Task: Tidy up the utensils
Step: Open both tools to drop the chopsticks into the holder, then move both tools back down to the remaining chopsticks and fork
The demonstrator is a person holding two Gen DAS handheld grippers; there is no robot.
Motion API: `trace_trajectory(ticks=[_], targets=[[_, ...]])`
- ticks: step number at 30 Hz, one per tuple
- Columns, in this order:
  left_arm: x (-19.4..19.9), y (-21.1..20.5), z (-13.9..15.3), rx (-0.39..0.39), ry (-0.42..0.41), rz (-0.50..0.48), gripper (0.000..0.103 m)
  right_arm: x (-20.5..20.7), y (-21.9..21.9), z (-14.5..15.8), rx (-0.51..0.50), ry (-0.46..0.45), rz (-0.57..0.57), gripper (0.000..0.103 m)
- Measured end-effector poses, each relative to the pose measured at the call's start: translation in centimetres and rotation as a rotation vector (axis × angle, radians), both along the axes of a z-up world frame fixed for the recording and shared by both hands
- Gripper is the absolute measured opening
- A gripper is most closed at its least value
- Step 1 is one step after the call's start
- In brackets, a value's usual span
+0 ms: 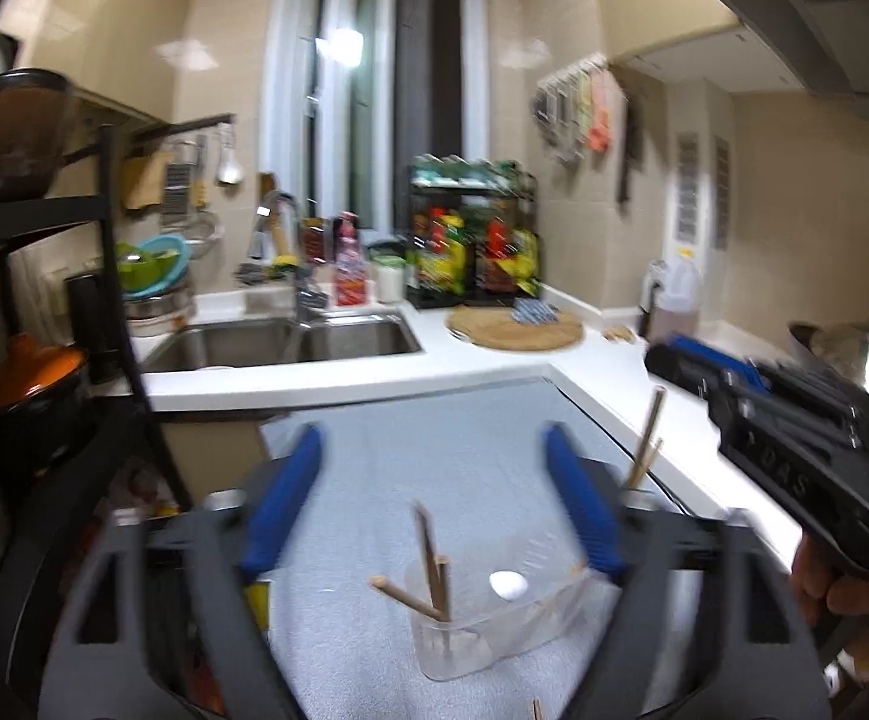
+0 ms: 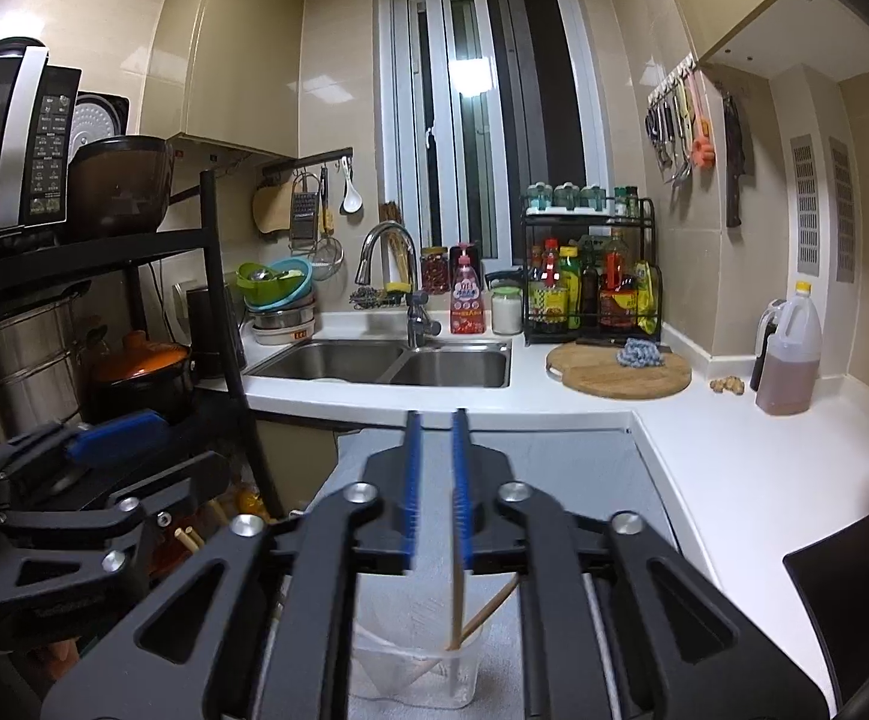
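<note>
Right tool (image 2: 436, 480) parted; chopstick (image 2: 457, 588) upright in clear cup (image 2: 434, 678).

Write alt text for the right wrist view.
The right tool hangs over a clear container holding wooden chopsticks, its blue pads slightly apart. Behind are a white counter, steel sink and round cutting board.

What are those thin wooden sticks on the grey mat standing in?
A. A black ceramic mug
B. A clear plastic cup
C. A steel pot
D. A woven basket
B: the thin wooden chopsticks lean inside a clear plastic cup whose see-through walls let the grey mat show behind them.
</note>
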State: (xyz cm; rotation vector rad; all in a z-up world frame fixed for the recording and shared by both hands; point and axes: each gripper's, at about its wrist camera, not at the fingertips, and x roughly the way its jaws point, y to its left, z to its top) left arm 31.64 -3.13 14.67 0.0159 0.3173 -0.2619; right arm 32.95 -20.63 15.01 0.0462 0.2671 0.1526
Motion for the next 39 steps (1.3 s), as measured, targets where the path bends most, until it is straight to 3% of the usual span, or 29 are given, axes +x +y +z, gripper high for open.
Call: trace_trajectory(ticks=[2,11,18,28,39], targets=[[-0.7,0.5,0.2,-0.013,-0.014,0.019,0.087,-0.7,-0.5,0.0,0.032,0.000,-0.004,0.050],[-6.5,1.8,-1.3,0.019,0.018,0.068,0.091,-8.4,-1.7,-1.1,0.064,-0.025,-0.058,0.072],[-13.2,2.8,-4.1,-0.014,0.066,0.067,0.091,-15.2,-1.4,-4.5,0.091,0.057,-0.077,0.075],[-20.7,3.2,-8.9,-0.012,0.112,0.083,0.091,-23.8,0.9,-9.9,0.014,0.123,-0.091,0.076],[-25.6,3.9,-14.0,-0.026,0.153,0.126,0.091,-28.2,1.5,-14.1,-0.012,0.184,-0.091,0.076]])
